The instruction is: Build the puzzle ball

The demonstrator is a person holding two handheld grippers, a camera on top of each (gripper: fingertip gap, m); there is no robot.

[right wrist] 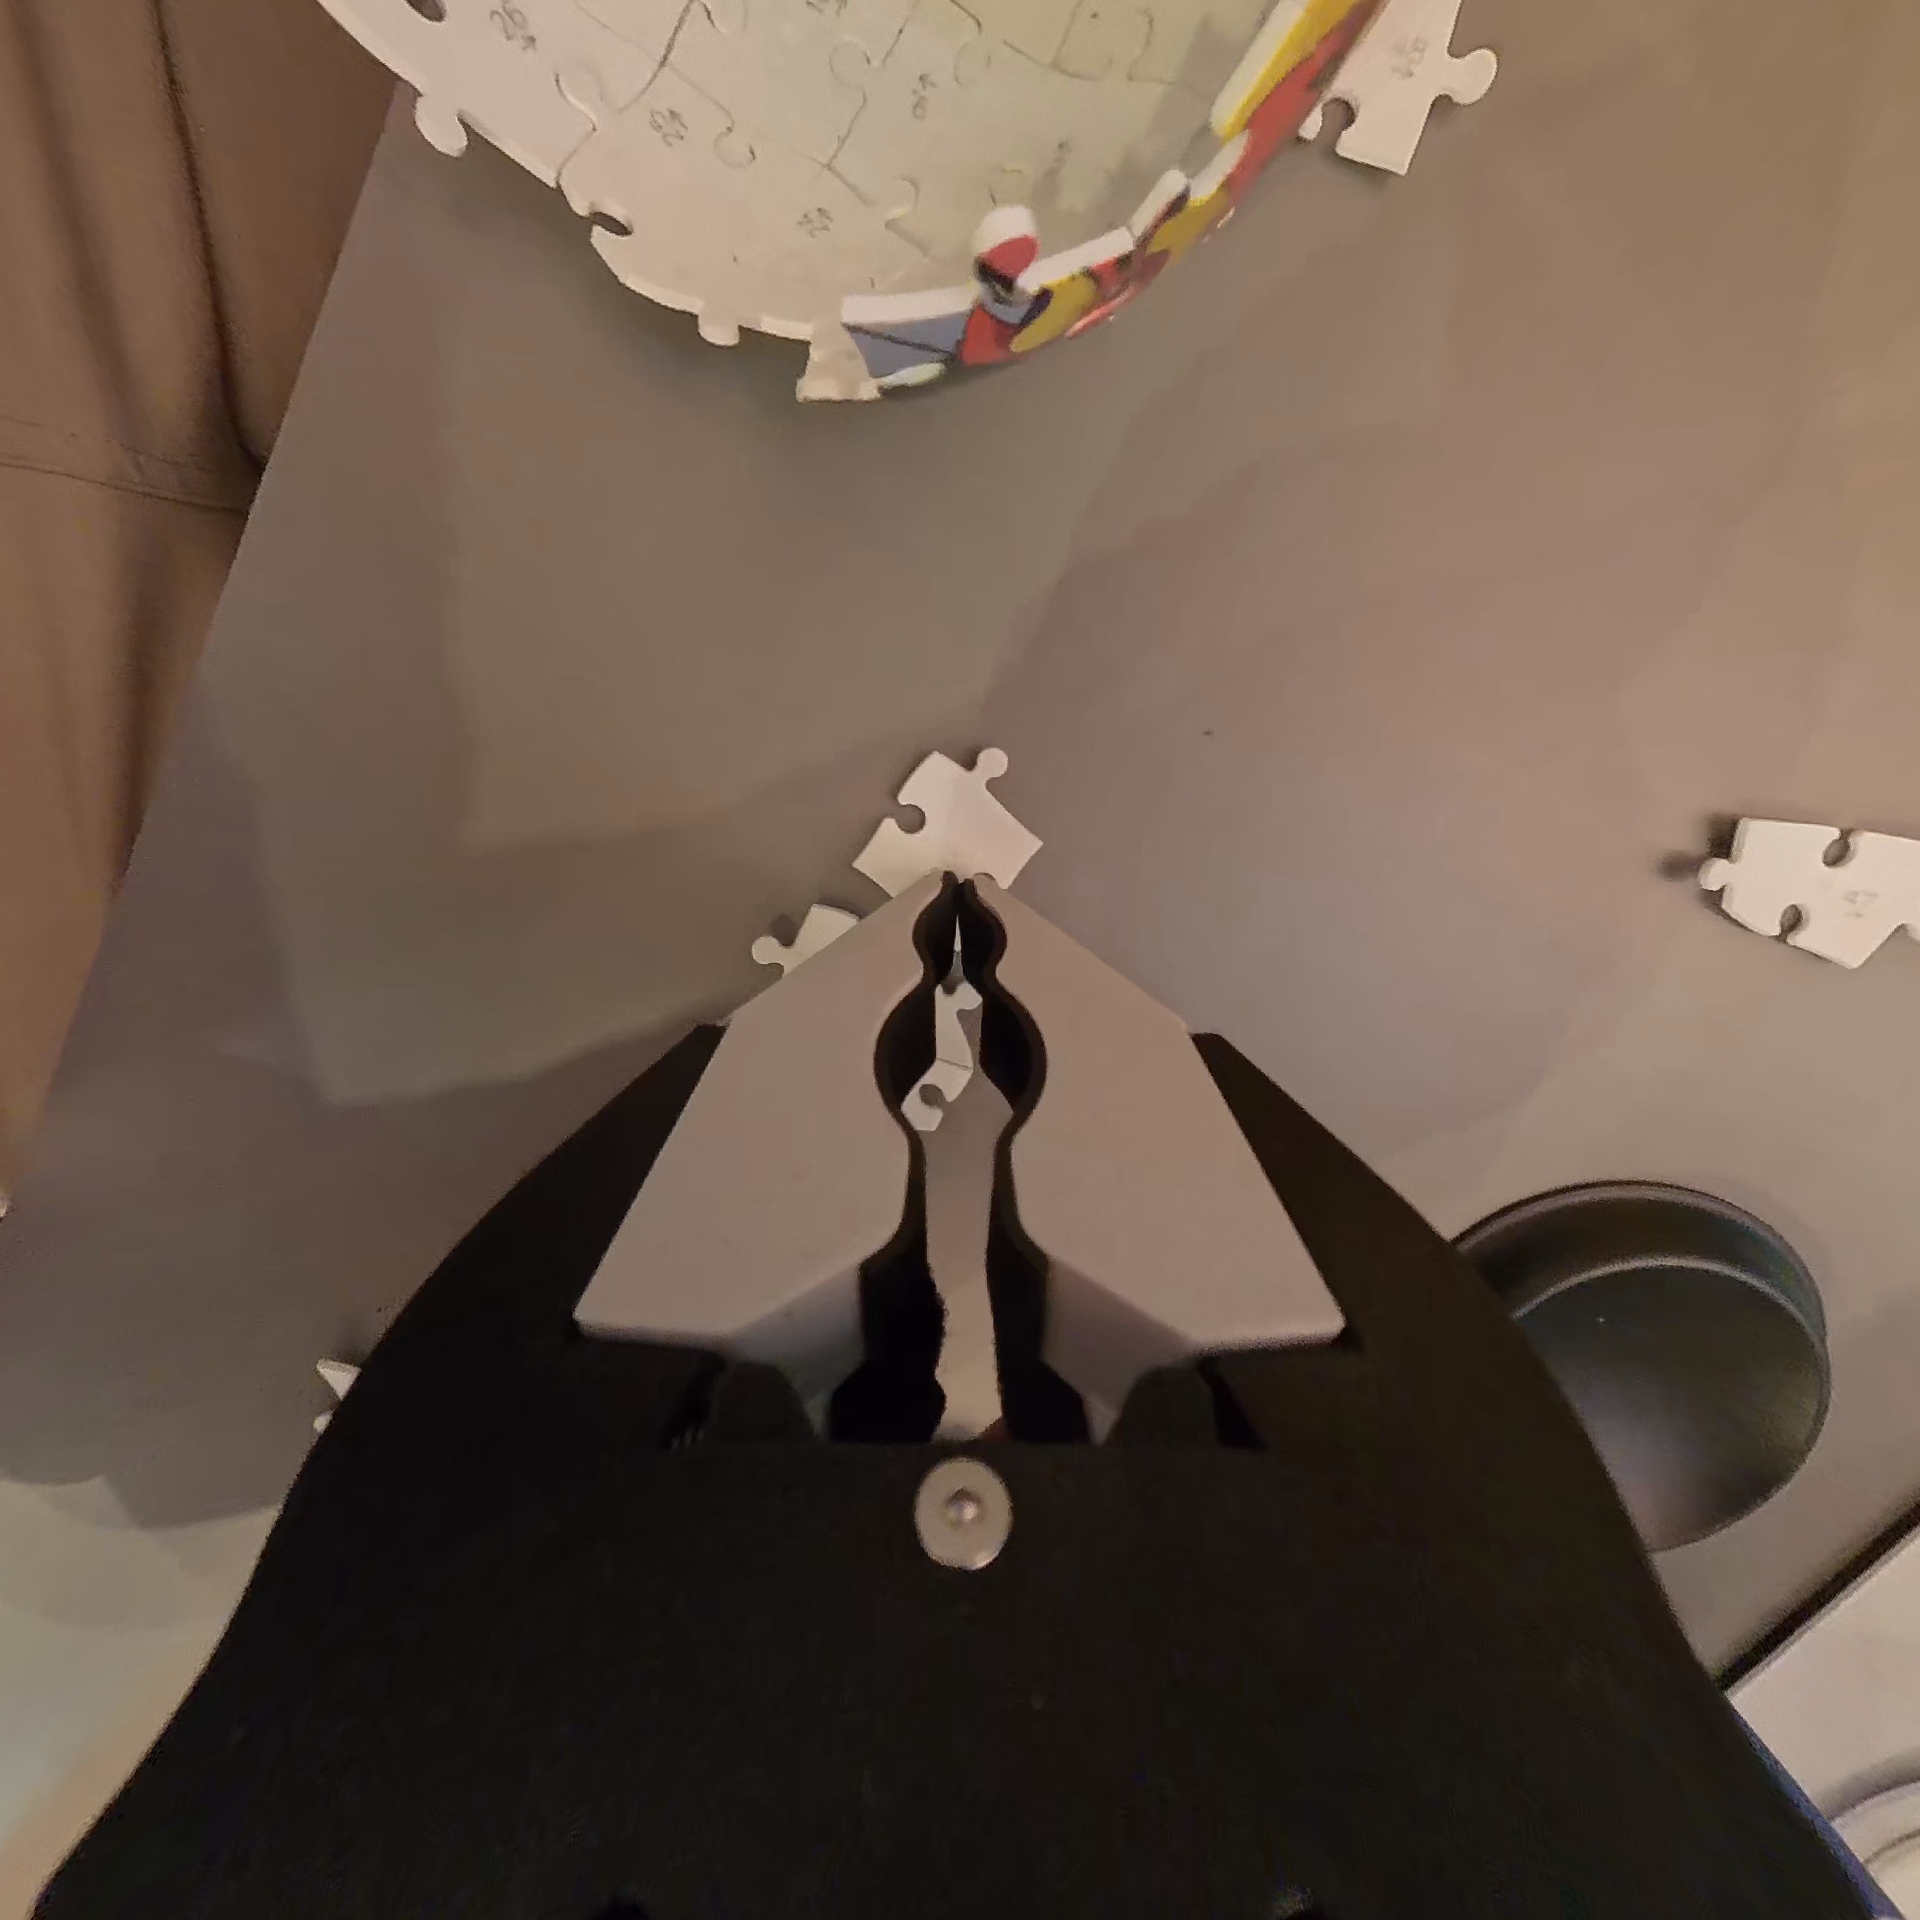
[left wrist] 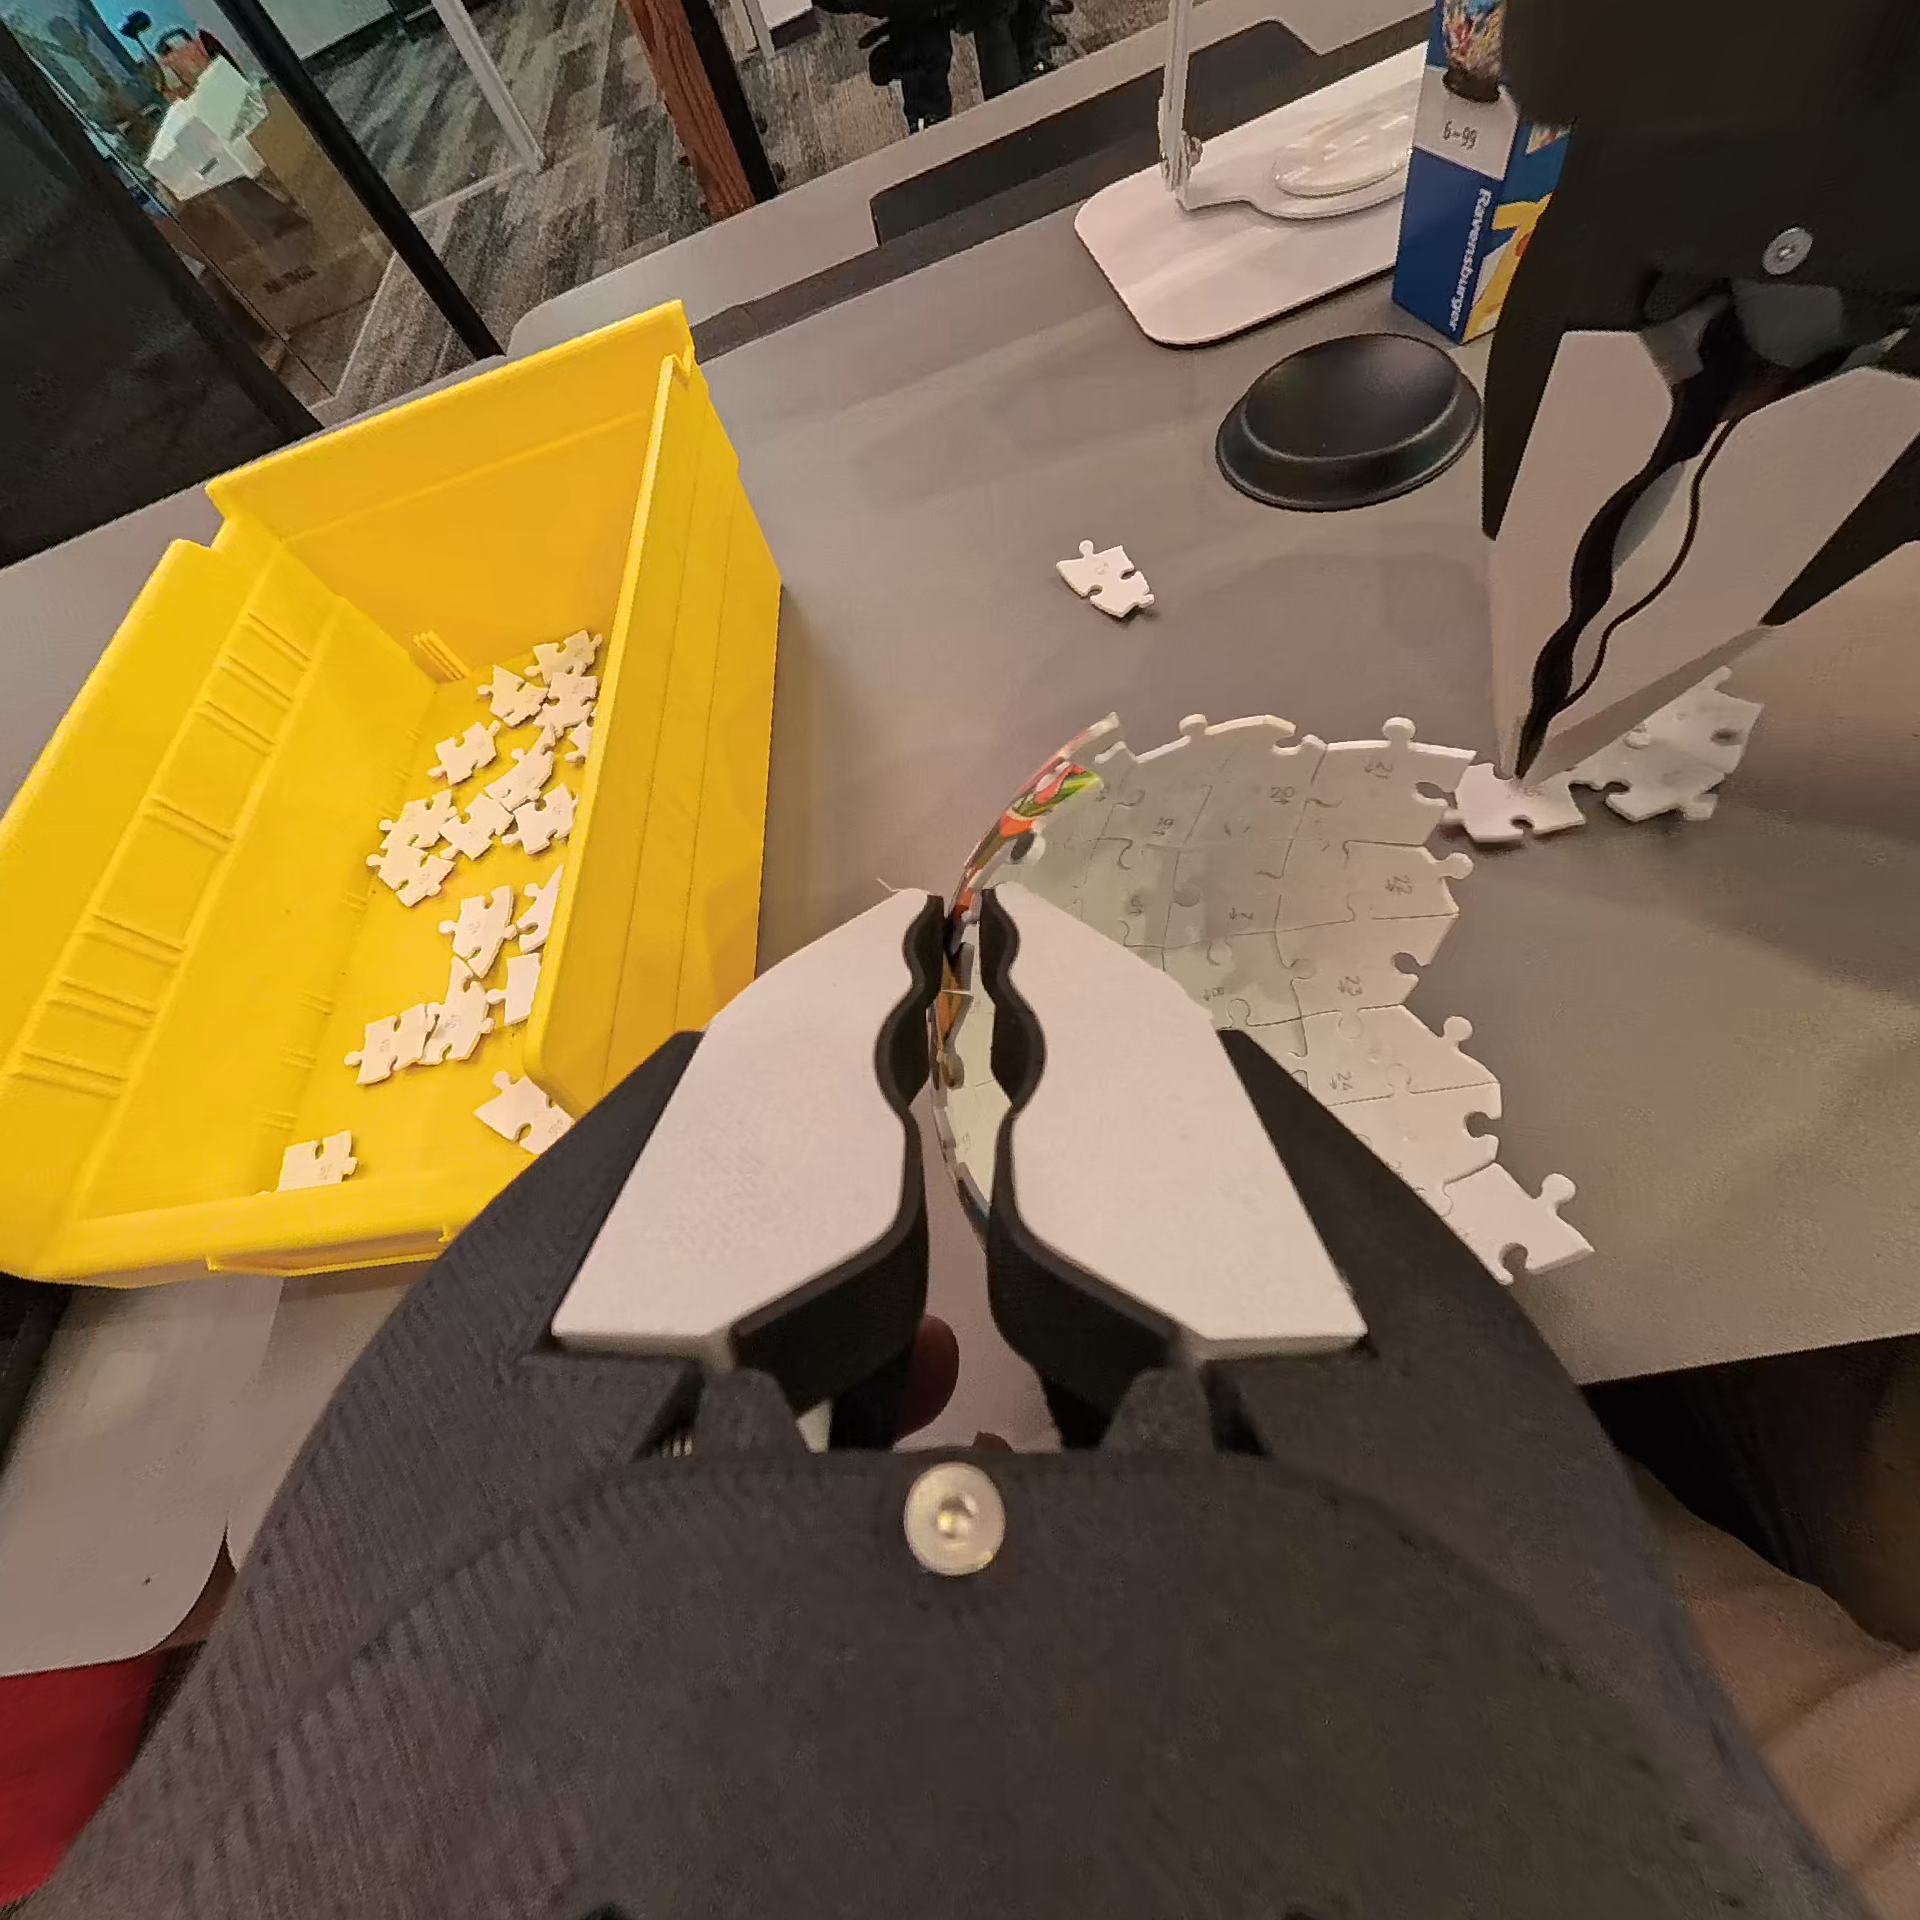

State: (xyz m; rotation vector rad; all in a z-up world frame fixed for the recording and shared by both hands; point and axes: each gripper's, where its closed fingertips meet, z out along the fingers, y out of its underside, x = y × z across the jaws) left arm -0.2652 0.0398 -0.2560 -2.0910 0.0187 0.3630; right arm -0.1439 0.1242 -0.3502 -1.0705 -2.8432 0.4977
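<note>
The partly built puzzle ball [left wrist: 1299, 935] is a curved shell of joined pieces, white inside and coloured outside, lying on the grey table; it also shows at the top of the right wrist view [right wrist: 831, 156]. My left gripper [left wrist: 961, 920] is shut on the shell's near rim. My right gripper [right wrist: 961, 883] is shut, its tips pinching the near edge of a loose white puzzle piece [right wrist: 951, 821] that rests on the table. In the left wrist view this gripper [left wrist: 1532, 764] comes down from the upper right onto that piece [left wrist: 1517, 800], just right of the shell.
A yellow bin [left wrist: 675, 727] at left holds several white pieces. A lone piece [left wrist: 1107, 577] lies beyond the shell, and more loose pieces [left wrist: 1673, 748] lie near the right gripper. Behind stand a black dome base [left wrist: 1351, 421], a blue box [left wrist: 1475, 208] and a white stand [left wrist: 1226, 260]. Another piece [right wrist: 1849, 894] lies at right. The grippers' ends are close to 20 cm from one another.
</note>
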